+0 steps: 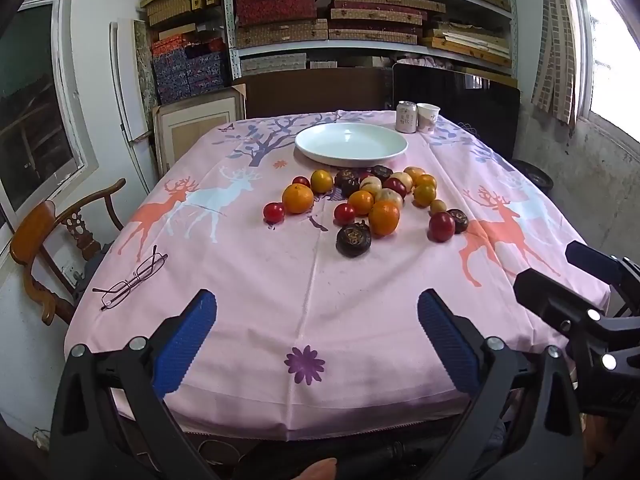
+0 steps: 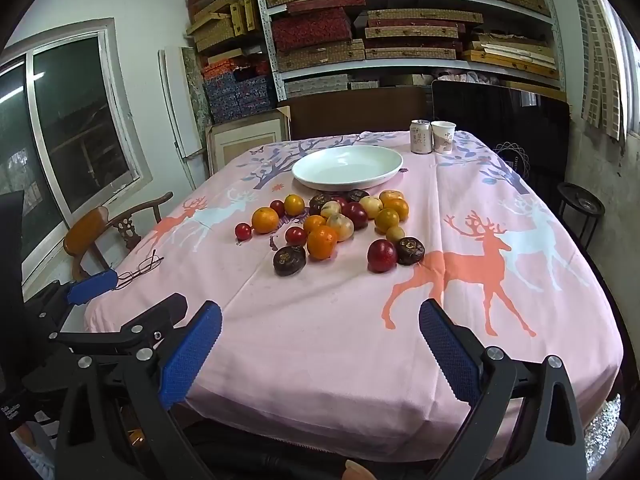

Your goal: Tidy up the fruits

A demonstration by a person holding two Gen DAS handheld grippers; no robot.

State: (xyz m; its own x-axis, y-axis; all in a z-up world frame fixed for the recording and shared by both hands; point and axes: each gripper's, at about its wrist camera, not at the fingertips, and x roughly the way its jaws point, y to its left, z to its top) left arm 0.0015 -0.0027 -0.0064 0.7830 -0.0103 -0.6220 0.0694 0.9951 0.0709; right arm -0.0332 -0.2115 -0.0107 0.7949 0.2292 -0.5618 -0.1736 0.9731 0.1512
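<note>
A heap of loose fruit lies mid-table on the pink deer tablecloth: oranges (image 1: 297, 198) (image 2: 322, 242), red round fruits (image 1: 441, 226) (image 2: 382, 255), dark purple-brown fruits (image 1: 353, 241) (image 2: 289, 260) and pale ones (image 2: 341, 226). An empty white plate (image 1: 351, 143) (image 2: 347, 167) sits just behind the heap. My left gripper (image 1: 317, 332) is open and empty over the near table edge. My right gripper (image 2: 320, 340) is open and empty, also at the near edge; it shows at the right of the left wrist view (image 1: 560, 300).
A drink can (image 1: 405, 117) (image 2: 421, 137) and a paper cup (image 1: 427, 117) (image 2: 443, 137) stand at the far right of the table. Eyeglasses (image 1: 132, 278) (image 2: 140, 268) lie near the left edge. A wooden chair (image 1: 48, 240) stands at the left; shelves of boxes are behind.
</note>
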